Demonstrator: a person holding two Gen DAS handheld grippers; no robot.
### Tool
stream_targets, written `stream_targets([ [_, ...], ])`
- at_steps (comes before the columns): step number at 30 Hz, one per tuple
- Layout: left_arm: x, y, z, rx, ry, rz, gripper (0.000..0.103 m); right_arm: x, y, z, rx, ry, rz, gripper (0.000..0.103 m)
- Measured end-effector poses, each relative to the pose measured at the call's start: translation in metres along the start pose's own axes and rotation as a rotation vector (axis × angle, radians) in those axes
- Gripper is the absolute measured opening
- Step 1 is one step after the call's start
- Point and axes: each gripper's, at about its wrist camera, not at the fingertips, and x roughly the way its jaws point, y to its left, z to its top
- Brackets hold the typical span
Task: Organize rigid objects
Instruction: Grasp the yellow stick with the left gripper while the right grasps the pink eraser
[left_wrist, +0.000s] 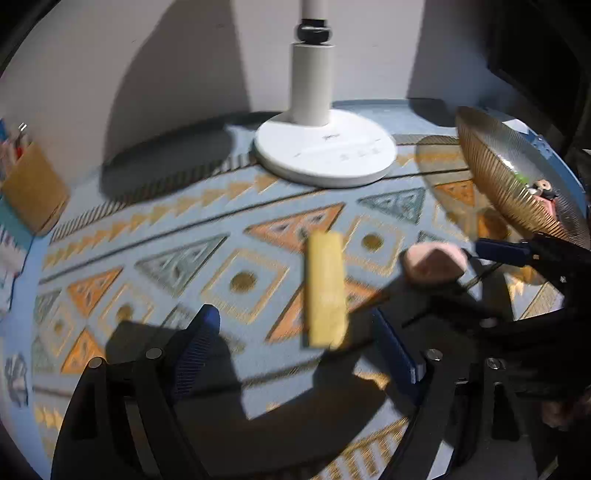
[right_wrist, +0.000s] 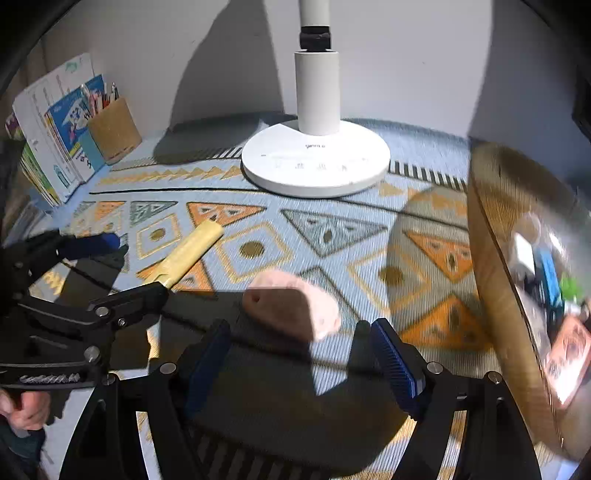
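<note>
From the left wrist, your left gripper (left_wrist: 299, 347) has its fingers spread wide with nothing pinched. The yellow block (left_wrist: 325, 290) lies flat on the patterned bench (left_wrist: 147, 229) just ahead of the gap, closer to the right-hand finger than to the left-hand one. Its long axis runs almost straight away from you, in line with the way the fingers point, so its narrow width faces the gap, which suits a grasp across the short sides. The pink piece (left_wrist: 434, 264) sits further right, near the tip of your right gripper (left_wrist: 491, 258), with the ribbed glass bowl (left_wrist: 517, 184) tilted beyond it.

From the right wrist, your right gripper (right_wrist: 303, 354) is also spread and empty. The pink piece (right_wrist: 291, 306) rests on the bench just ahead of the fingers, between their lines and slightly nearer the left-hand one, not touched by either. The yellow block (right_wrist: 188, 254) lies well off to the left, slanting toward your left gripper (right_wrist: 122, 269). Judging by this, each hand is nearer its own object; the glass bowl (right_wrist: 517, 277) stands close on the right.
</note>
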Motion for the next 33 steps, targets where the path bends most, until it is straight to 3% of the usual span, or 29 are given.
stream_targets([
  [3, 0.011, -0.005, 0.009, 0.015, 0.008, -0.003, 0.072, 0.010, 0.002, 0.007, -0.055, -0.020, -0.072, 0.071],
  [5, 0.020, -0.003, 0.011, 0.007, 0.027, -0.025, 0.059, 0.013, -0.002, 0.011, -0.050, -0.018, -0.026, 0.069],
  [8, 0.021, -0.005, 0.010, 0.019, 0.012, -0.029, 0.051, 0.015, 0.000, 0.013, -0.063, -0.016, 0.000, 0.063],
  [10, 0.019, -0.007, 0.009, 0.022, 0.012, -0.041, 0.044, 0.013, 0.007, 0.013, -0.093, -0.021, 0.023, 0.042],
  [11, 0.018, -0.008, 0.009, 0.027, 0.009, -0.044, 0.029, 0.012, 0.011, 0.012, -0.100, -0.020, 0.026, 0.037],
  [12, 0.016, -0.009, 0.007, 0.033, 0.006, -0.051, 0.022, 0.009, 0.015, 0.010, -0.110, -0.014, 0.023, 0.034],
  [17, -0.005, -0.008, -0.018, 0.004, 0.017, -0.078, 0.021, -0.021, 0.028, -0.023, -0.126, -0.018, 0.004, 0.034],
  [23, -0.052, -0.005, -0.076, -0.033, 0.005, -0.129, 0.021, -0.072, 0.041, -0.082, -0.123, -0.049, -0.111, 0.034],
  [28, -0.074, -0.012, -0.107, -0.006, -0.010, -0.109, 0.021, -0.090, 0.036, -0.121, -0.012, -0.028, -0.090, 0.034],
  [33, -0.072, -0.020, -0.116, 0.011, 0.004, -0.059, 0.021, -0.091, 0.033, -0.129, 0.039, -0.011, -0.056, 0.034],
])
